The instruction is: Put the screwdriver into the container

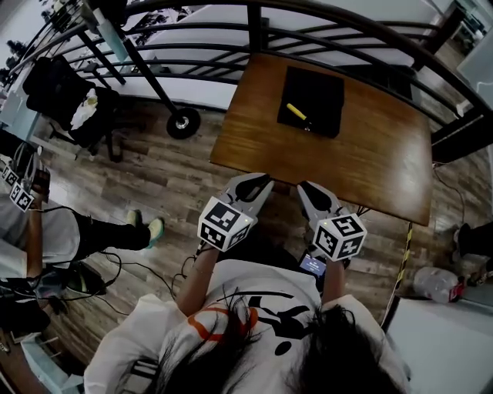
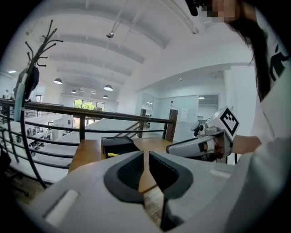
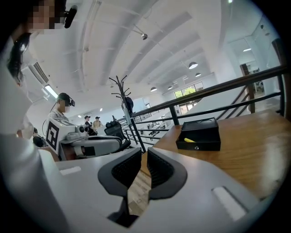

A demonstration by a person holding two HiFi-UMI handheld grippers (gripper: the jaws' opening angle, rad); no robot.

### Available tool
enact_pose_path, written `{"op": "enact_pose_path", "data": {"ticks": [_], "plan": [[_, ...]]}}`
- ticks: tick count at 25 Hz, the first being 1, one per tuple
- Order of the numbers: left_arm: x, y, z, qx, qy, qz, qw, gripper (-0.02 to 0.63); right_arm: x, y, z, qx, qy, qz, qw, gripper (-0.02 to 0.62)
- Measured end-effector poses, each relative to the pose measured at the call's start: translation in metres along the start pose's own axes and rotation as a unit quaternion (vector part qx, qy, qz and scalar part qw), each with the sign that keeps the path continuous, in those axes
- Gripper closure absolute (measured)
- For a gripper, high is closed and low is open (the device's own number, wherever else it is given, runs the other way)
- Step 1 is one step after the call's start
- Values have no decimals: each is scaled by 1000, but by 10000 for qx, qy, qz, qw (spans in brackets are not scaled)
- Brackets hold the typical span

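A yellow-handled screwdriver (image 1: 296, 112) lies inside the open black container (image 1: 320, 91) at the far side of the wooden table (image 1: 370, 161). Both grippers hang at the table's near edge, well short of the container. My left gripper (image 1: 264, 180) and right gripper (image 1: 302, 187) are side by side, jaws together with nothing between them. In the left gripper view the container (image 2: 119, 144) shows just beyond the left gripper (image 2: 146, 154), with a bit of the yellow screwdriver (image 2: 112, 154). From the right gripper view the container (image 3: 198, 136) and screwdriver (image 3: 188, 140) sit ahead to the right of the right gripper (image 3: 143, 152).
A dark metal railing (image 1: 254, 23) curves round the table's far side. A coat stand's wheeled base (image 1: 183, 122) is left of the table. A seated person (image 1: 46, 231) is at the far left. A plastic bottle (image 1: 435, 283) lies on the floor at right.
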State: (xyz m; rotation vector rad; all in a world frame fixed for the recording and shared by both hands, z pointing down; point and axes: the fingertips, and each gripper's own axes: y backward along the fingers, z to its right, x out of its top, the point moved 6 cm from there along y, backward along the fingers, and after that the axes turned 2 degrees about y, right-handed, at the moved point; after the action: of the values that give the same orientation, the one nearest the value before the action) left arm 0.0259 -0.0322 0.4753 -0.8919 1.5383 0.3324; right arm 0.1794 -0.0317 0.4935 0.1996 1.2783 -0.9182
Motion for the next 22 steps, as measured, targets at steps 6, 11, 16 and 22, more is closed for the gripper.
{"op": "enact_pose_path", "data": {"ticks": [6, 11, 16, 22], "plan": [[-2, 11, 14, -18, -95, -78, 9999, 581, -2, 9, -8, 18, -57, 112, 9999, 546], [0, 19, 14, -26, -148, -91, 9998, 581, -4, 8, -18, 19, -74, 153, 9999, 546], [-4, 37, 13, -77, -165, -64, 9998, 581, -7, 7, -35, -17, -49, 197, 9998, 546], [-16, 72, 13, -169, -185, -90, 9996, 581, -14, 5, -71, -85, -29, 225, 9997, 546]]}}
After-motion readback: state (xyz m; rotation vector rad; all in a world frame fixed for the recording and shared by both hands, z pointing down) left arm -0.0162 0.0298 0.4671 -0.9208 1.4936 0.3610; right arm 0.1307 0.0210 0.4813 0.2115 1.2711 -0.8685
